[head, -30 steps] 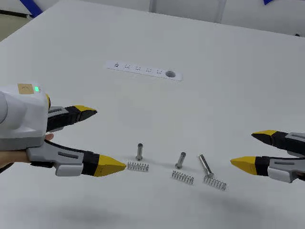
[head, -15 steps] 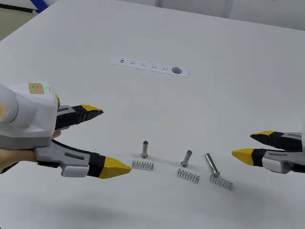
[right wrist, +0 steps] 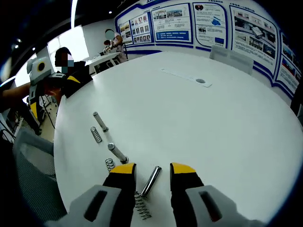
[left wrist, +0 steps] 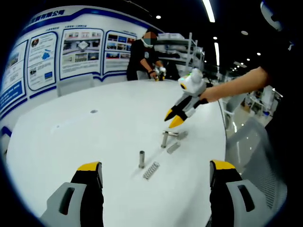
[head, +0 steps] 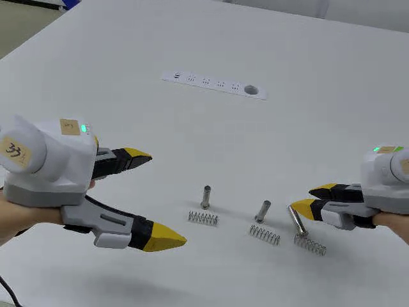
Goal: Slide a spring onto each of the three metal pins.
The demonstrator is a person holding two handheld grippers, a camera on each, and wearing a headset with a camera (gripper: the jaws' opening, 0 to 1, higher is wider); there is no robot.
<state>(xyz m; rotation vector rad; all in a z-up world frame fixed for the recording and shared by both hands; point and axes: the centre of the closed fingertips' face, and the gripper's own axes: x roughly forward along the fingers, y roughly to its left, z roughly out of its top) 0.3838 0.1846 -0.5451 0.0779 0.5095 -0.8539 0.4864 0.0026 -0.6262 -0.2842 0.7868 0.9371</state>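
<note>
- The right gripper (right wrist: 153, 170) has its jaws a little apart. They straddle the right pin (right wrist: 151, 180) without touching it, so nothing is clamped yet.
- That pin sits aslant on the counter (head: 319, 96); whether it lies or leans I cannot tell. The right spring (head: 310, 245) is just beside it.
- The step in hand looks to be grasping this pin. Close on the shaft toward one end, leaving the other end bare for the spring. Close slowly so the round shaft does not roll out.
- The left gripper (head: 153, 197) hangs with jaws wide apart, holding nothing. It is near the upright left pin (head: 206, 196) and left spring (head: 203, 218), so it is well placed to fetch a spring.
- The middle pin (head: 262, 210) stands close by with the middle spring (head: 264, 235) in front of it. A careless sweep could topple it.
- A socket strip (head: 217, 84) lies well apart, out of the way.
</note>
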